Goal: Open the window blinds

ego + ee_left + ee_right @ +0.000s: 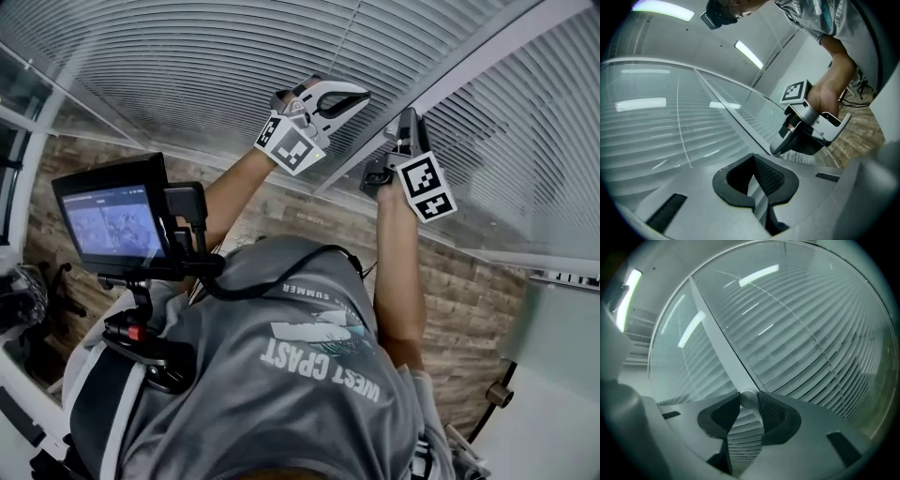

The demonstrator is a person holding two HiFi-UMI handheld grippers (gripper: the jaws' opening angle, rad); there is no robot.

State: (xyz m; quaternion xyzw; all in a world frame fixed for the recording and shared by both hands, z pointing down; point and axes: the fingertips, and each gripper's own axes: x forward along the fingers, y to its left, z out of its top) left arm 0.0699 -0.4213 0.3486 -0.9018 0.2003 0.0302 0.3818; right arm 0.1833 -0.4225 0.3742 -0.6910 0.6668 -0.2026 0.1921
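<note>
White slatted blinds (187, 66) hang behind glass panes, split by a pale frame bar (469, 61); the slats lie nearly flat against the glass. My right gripper (401, 131) is up against that bar. In the right gripper view its jaws (749, 398) are shut on a small round grey knob (749, 400) at the bar's edge. My left gripper (349, 97) is held up just left of the bar, close to the glass. In the left gripper view its jaws (753, 158) are closed with nothing between them, and the right gripper (806, 129) shows beyond, tip at the bar.
A small monitor (112, 220) on a bracket rides on the person's chest rig at the left. A brick-patterned surface (469, 291) runs below the window. A second blind pane (534, 141) lies right of the bar. Ceiling lights (749, 54) reflect in the glass.
</note>
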